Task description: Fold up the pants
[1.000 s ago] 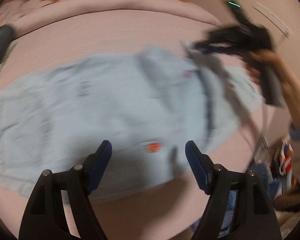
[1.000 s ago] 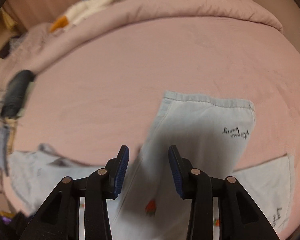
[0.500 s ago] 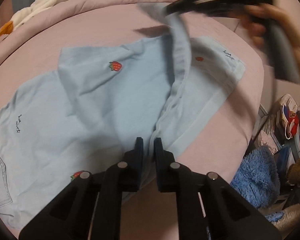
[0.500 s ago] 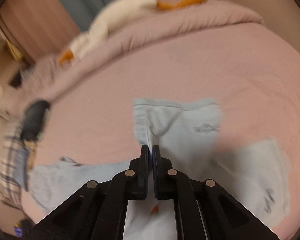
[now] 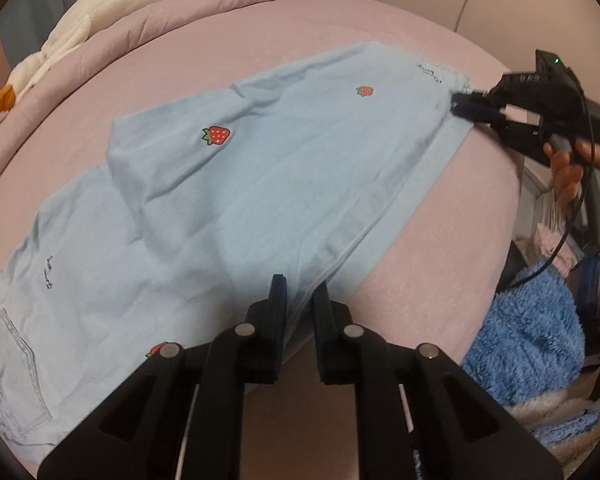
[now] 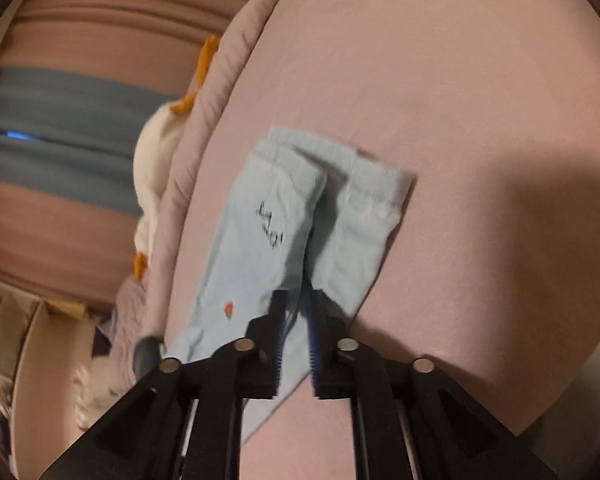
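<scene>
A pink bed (image 5: 380, 32) fills both views, its sheet smooth, with a rolled pink duvet (image 5: 204, 4) along the far edge. The light-blue pants (image 5: 236, 200) lie across the bed, one leg folded over the other so the hems meet at the right end and the waist and a stitched pocket sit at the near left. A white plush goose (image 5: 72, 36) with orange feet rests on the duvet. A blue fleece (image 5: 528, 336) is heaped beside the bed at the right.

The left gripper (image 5: 300, 300) is low over the near edge of the pants; its fingers stand narrowly apart with the fabric edge in the gap, and whether they pinch it cannot be told. The right gripper (image 6: 296, 312) is at the hem end, held by a hand (image 5: 572, 164); its fingers are slightly apart with cloth between them, grip unclear.

Small red strawberries (image 5: 217, 135) dot the fabric. Black handwritten-style script (image 6: 269, 224) is printed near the hem and again near the waist; neither can be read.
</scene>
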The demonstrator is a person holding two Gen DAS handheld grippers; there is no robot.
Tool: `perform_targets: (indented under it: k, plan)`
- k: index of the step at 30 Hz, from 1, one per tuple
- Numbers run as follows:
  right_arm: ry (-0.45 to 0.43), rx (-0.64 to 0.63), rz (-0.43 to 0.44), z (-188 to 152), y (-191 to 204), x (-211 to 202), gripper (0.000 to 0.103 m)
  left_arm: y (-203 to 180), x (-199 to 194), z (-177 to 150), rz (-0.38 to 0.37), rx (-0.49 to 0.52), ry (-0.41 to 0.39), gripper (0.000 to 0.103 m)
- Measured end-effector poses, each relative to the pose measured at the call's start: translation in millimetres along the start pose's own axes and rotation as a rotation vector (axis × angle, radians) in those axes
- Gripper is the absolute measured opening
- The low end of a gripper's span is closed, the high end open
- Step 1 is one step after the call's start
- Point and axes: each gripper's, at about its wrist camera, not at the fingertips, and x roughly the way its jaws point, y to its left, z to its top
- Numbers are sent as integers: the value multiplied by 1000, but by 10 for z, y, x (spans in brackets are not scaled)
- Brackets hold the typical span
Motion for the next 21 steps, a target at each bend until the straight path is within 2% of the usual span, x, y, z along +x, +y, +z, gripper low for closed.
perform_targets:
  k: [2, 3, 6, 9, 10, 11, 12, 14, 18, 21]
  plan:
    - [-24, -10, 5, 77, 63, -40, 33, 2, 10, 1, 10, 5, 3, 14]
    - [-33, -11, 7, 119, 99, -43, 36, 2, 19, 11, 12, 6, 6, 14]
    - [-51, -8, -23, 207, 164, 11, 38, -10, 32, 15, 15, 11, 11, 12]
    - [-46, -41, -71, 155, 275, 218, 37, -29, 30, 16, 17, 7, 13, 11]
    - [-47, -73, -101, 181, 312, 247, 31, -38, 26, 13, 17, 4, 12, 10]
    - [-47, -92, -115, 157, 232, 197, 11, -35, 25, 17, 17, 1, 12, 10]
    - [-40, -111, -136, 164, 202, 191, 4, -35, 21, 17, 17, -3, 10, 9]
    - [-44, -140, -144, 178, 186, 83, 4, -32, 11, 18, 19, -3, 4, 9]
    - [-122, -246, -147, 106, 323, -264, 4, -113, -95, 25, 19, 29, -33, 9]
    - [-106, -230, -178, 119, 189, -244, 4, -200, -46, 18, 31, 72, -29, 9]
